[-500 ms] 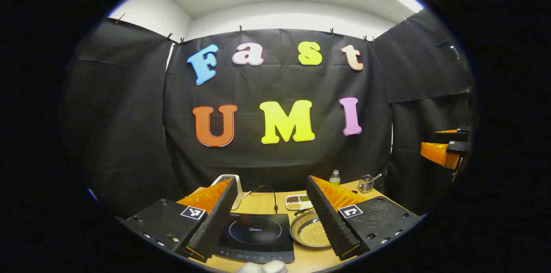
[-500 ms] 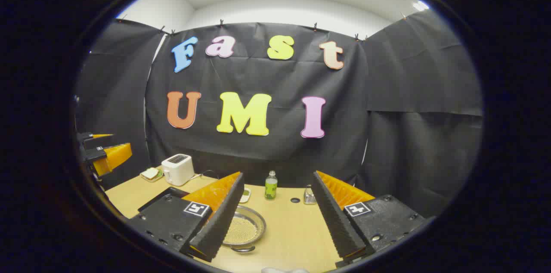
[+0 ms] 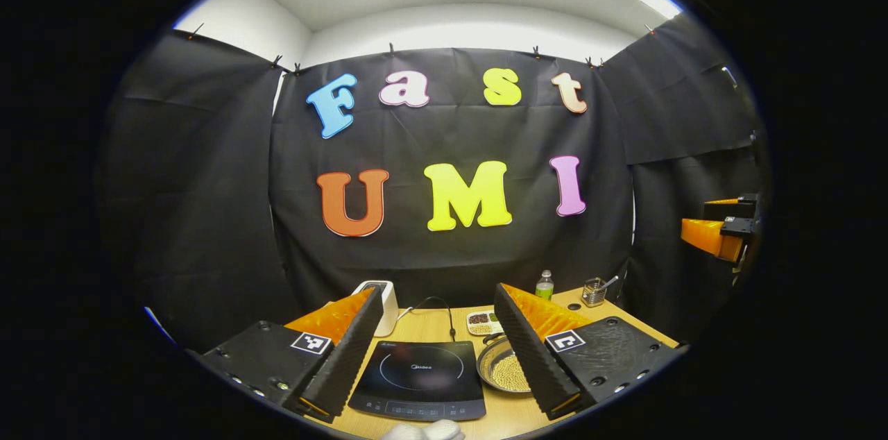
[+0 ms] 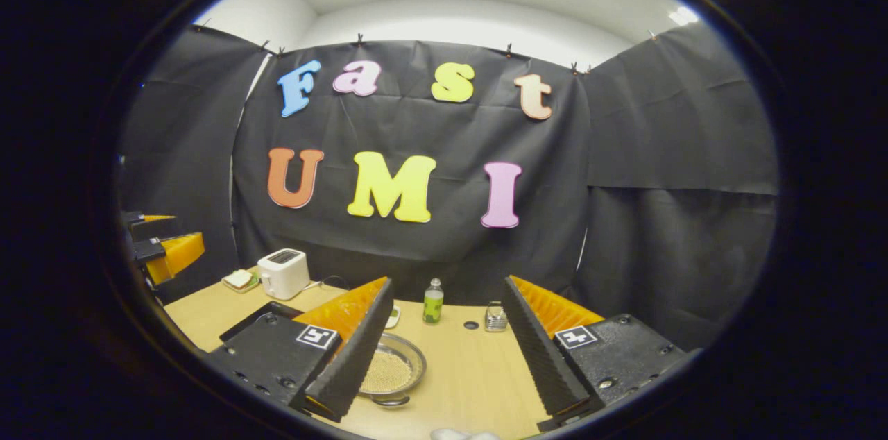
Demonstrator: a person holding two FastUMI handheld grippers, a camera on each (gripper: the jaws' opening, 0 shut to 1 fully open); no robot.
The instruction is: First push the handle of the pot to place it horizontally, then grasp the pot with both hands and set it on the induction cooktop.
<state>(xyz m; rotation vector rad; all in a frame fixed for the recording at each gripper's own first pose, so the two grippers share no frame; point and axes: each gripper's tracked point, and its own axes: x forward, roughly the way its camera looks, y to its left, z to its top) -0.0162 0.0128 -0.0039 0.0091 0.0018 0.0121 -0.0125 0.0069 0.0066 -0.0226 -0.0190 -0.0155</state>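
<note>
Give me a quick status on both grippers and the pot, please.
Left gripper open, above the induction cooktop. Right gripper open, holding nothing. Pot on table beside cooktop, ungrasped. Nothing between pot and cooktop.

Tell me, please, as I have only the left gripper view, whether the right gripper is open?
Observer: Yes. In the right gripper view the right gripper is open, with nothing between its fingers.
Operator: Does the pot's near edge show there?
Observer: Yes. The pot has a short handle at its near edge.
Operator: What is beside the toaster?
Observer: A small plate with bread lies left of the toaster.
</note>
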